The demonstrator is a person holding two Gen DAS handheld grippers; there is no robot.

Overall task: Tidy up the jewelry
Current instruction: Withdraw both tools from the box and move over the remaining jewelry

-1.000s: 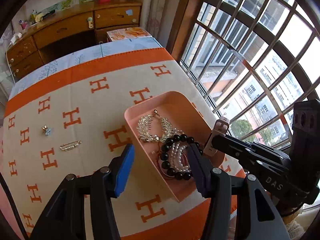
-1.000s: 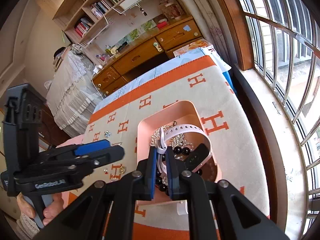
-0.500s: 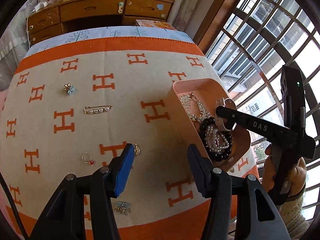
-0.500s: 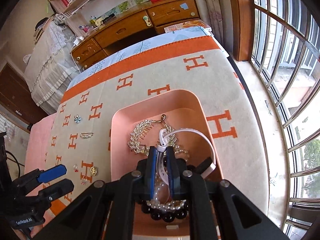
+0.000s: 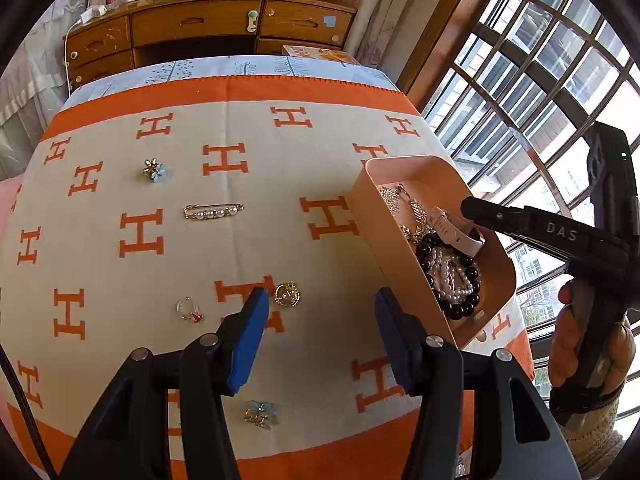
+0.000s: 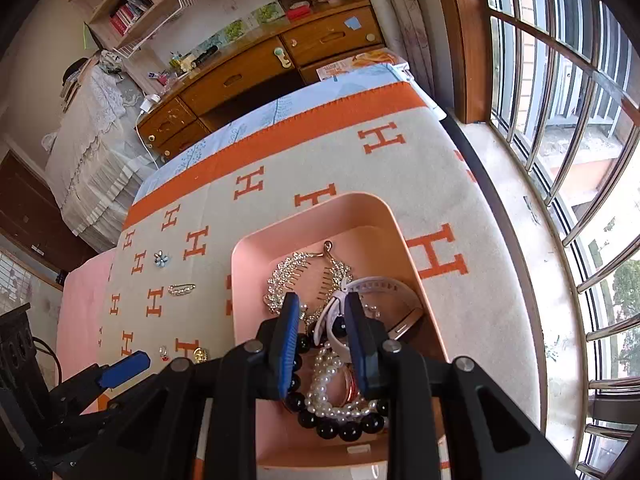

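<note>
My right tongs (image 6: 320, 344), spread over the pink tray (image 6: 256, 240), free the watch (image 6: 384, 288); left tongs (image 5: 320, 332) spread near the gold pendant (image 5: 286, 294), likely next.

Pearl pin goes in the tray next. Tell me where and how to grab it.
Grip the pearl pin across its narrow middle, descending from above with the left gripper. It lies flat and long, left to right, on the blanket; fingers should straddle the thin width.
</note>
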